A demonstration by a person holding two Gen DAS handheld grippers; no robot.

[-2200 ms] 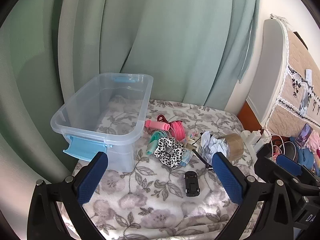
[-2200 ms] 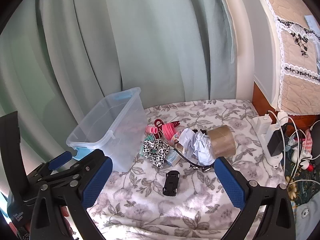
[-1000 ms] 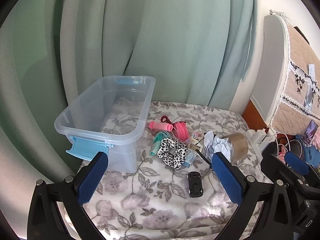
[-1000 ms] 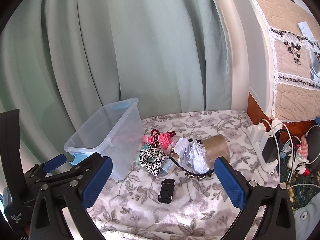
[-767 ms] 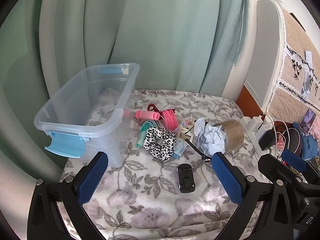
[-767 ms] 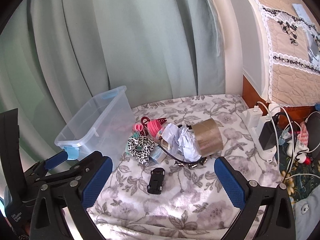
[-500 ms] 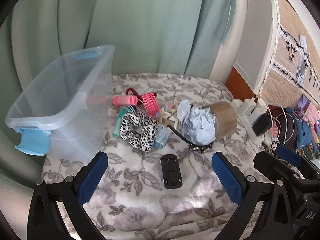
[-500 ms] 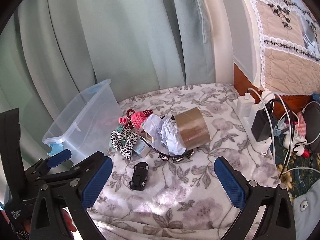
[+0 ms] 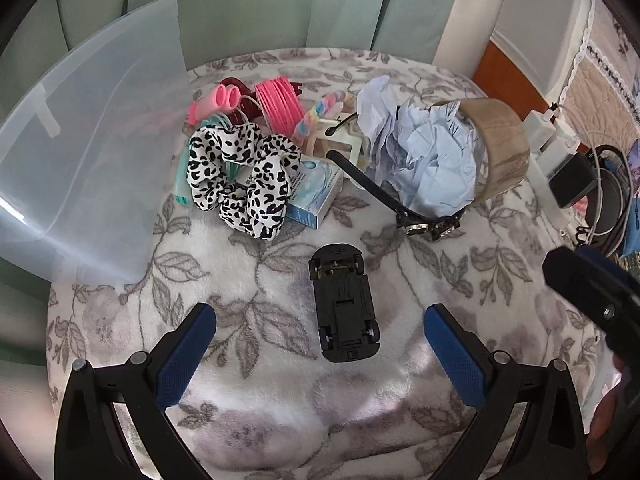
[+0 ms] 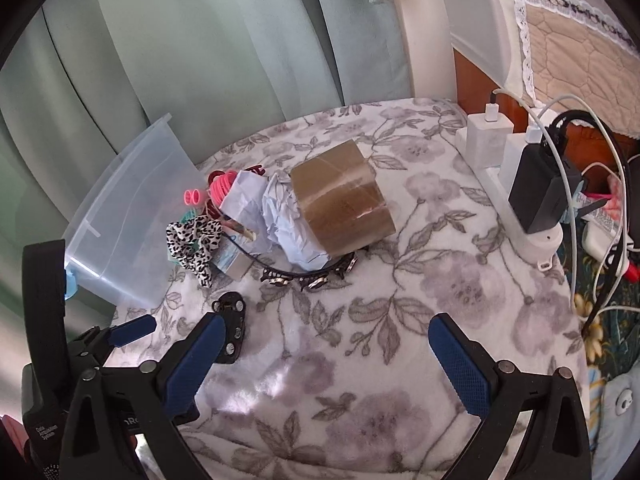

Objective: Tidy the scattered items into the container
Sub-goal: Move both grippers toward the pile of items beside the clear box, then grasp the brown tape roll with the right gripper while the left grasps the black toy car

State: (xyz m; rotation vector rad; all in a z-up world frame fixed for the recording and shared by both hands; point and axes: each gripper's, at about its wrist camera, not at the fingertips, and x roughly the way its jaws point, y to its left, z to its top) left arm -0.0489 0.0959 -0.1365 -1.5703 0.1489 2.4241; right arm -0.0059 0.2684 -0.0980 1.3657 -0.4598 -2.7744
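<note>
A clear plastic container (image 9: 80, 148) stands at the left on the floral blanket (image 9: 280, 400); it also shows in the right wrist view (image 10: 132, 232). A black toy car (image 9: 344, 300) lies upside down between the fingers of my open, empty left gripper (image 9: 320, 344). Behind it lie a leopard scrunchie (image 9: 240, 176), pink cord (image 9: 276, 96), crumpled paper (image 9: 432, 160), a brown tape roll (image 9: 504, 144) and a black strap (image 9: 384, 192). My right gripper (image 10: 324, 352) is open and empty, hovering in front of the tape roll (image 10: 340, 200) and the car (image 10: 232, 324).
Green curtains (image 10: 200, 40) hang behind the table. A power strip with chargers and cables (image 10: 532, 184) sits at the right edge. A small blue box (image 9: 316, 196) lies under the scrunchie. The right gripper's finger (image 9: 588, 284) shows at the right of the left wrist view.
Both grippers have moved forward and down toward the items. The toy car now lies between the left gripper's fingers, and the tape roll is much closer to the right gripper.
</note>
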